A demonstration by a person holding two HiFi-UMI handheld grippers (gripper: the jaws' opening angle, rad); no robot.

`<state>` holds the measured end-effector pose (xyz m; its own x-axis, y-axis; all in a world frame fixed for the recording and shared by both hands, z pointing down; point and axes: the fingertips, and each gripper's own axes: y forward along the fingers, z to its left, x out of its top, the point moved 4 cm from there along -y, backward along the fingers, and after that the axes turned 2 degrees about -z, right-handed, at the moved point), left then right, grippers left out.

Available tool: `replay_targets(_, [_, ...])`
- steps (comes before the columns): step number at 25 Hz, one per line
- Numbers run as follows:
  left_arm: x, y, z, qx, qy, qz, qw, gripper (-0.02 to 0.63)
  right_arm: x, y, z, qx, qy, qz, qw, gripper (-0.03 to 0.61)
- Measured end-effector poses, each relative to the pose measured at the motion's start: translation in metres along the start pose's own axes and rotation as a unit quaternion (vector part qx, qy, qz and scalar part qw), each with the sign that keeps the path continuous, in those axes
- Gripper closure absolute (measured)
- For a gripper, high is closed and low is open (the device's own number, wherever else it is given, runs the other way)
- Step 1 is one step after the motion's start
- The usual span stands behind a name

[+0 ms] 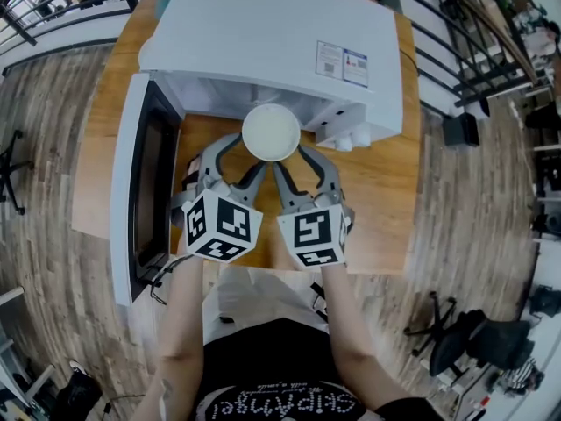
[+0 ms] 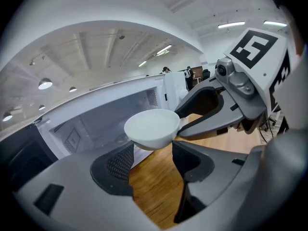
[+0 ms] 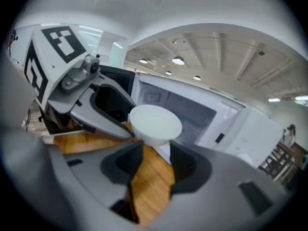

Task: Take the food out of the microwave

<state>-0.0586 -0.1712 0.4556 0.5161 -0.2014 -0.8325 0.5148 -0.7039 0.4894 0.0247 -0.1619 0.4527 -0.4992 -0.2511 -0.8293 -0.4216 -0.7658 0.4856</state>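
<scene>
A white bowl (image 1: 272, 132) hangs just in front of the open microwave (image 1: 263, 33), above the wooden table (image 1: 386, 191). Both grippers carry it together. My left gripper (image 1: 248, 156) clasps its lower left side and my right gripper (image 1: 295, 161) its lower right side. In the left gripper view the bowl (image 2: 153, 127) sits wedged between my two jaw tips, with the right gripper (image 2: 226, 105) touching its far side. The right gripper view shows the bowl (image 3: 155, 124) across my jaw tips the same way, beside the left gripper (image 3: 91, 95). The bowl's inside looks plain white.
The microwave door (image 1: 131, 191) stands swung open at the left, reaching toward me past the table's front edge. The microwave's cavity (image 2: 96, 124) lies behind the bowl. Bare wooden tabletop shows to the right of the grippers. Office chairs (image 1: 473, 340) stand on the floor around.
</scene>
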Motion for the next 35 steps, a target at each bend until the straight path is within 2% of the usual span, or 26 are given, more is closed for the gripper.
replay_targets(13, [-0.014, -0.025, -0.055, 0.01, 0.0, 0.009, 0.9999, 0.341, -0.036, -0.042, 0.023, 0.018, -0.001, 0.005, 1.0, 0.386])
replay_targets(27, [-0.079, -0.018, -0.11, 0.012, -0.005, 0.008, 0.9999, 0.341, -0.11, -0.043, 0.063, 0.031, 0.004, 0.017, 0.999, 0.386])
replay_targets(35, [-0.098, -0.008, -0.12, 0.001, -0.015, 0.02, 0.9997, 0.341, -0.132, -0.037, 0.07, 0.037, 0.006, 0.025, 0.999, 0.385])
